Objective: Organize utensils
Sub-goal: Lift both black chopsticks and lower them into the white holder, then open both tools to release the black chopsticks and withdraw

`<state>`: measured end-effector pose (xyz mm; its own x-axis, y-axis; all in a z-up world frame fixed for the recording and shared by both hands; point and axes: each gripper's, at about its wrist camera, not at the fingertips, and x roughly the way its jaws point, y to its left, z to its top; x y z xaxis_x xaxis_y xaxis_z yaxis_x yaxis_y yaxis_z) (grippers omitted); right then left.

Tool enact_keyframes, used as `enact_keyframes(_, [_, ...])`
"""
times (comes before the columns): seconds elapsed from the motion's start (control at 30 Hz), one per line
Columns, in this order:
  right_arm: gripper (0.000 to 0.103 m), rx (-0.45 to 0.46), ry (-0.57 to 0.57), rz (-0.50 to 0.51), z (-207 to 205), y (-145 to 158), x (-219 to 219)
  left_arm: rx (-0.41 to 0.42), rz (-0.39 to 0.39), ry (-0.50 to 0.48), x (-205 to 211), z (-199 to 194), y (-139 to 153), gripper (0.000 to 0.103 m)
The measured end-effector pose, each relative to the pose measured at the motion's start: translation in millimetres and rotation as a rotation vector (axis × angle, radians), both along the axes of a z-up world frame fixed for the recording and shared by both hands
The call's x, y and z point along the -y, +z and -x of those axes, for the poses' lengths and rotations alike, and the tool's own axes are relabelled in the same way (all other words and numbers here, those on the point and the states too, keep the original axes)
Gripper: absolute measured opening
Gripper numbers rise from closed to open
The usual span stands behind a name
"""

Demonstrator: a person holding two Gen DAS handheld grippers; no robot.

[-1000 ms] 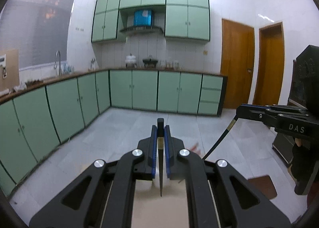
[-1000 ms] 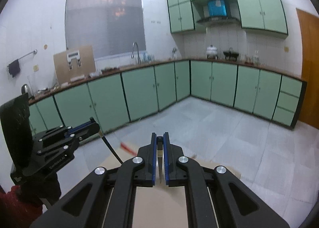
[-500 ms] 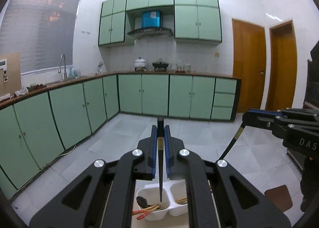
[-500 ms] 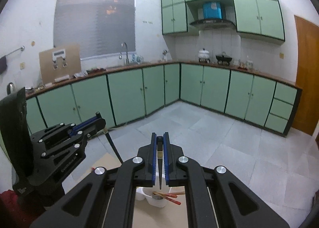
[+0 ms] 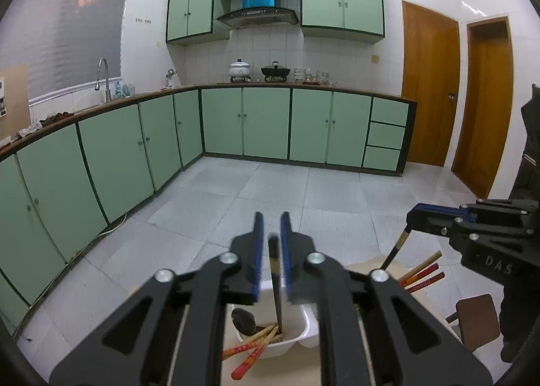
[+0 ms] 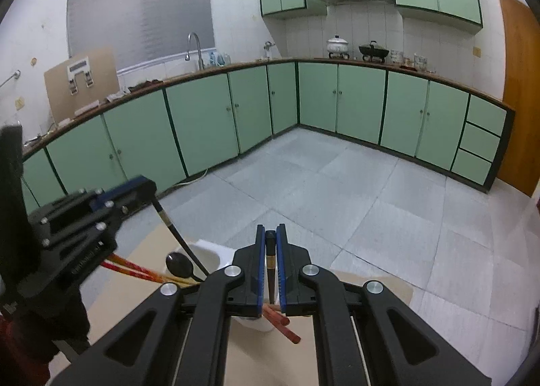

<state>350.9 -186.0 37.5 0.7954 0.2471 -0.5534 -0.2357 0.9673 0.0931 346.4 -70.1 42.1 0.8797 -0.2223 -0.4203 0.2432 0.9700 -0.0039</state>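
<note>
Now left tongs opening w/ black chopstick between, over white tray, right tongs pinching another chopstick.

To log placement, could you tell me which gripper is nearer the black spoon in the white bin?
Left. The left gripper hangs directly above the spoon; the right gripper is off to its side.

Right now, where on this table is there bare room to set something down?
The tabletop is bare to the right of the white container. It is crowded at the container itself, where red chopsticks and a black spoon stick out leftward.
</note>
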Motion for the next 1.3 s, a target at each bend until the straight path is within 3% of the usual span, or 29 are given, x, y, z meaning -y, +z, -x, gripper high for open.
enact_keyframes(0.1, [0.013,0.0,-0.019,-0.014,3.6,1.7,6.0,0.01,0.001,0.008,-3.9,4.3,4.6,0.037])
enact_keyframes(0.47, [0.063,0.091,-0.14,-0.037,52.2,34.5,47.1,0.075,0.012,0.033,-16.0,46.1,35.8,0.066])
enact_keyframes(0.63, [0.082,0.127,-0.189,-0.03,87.0,33.9,59.7,0.087,0.019,0.055,-24.9,78.2,40.5,0.085])
enact_keyframes(0.77, [0.097,0.134,-0.212,-0.026,117.0,24.1,64.9,0.068,0.037,0.075,-34.7,104.0,36.5,0.09])
enact_keyframes(1.3, [0.097,0.081,-0.191,-0.016,211.9,-24.5,28.3,-0.059,0.015,0.169,-55.4,199.6,-19.3,0.095])
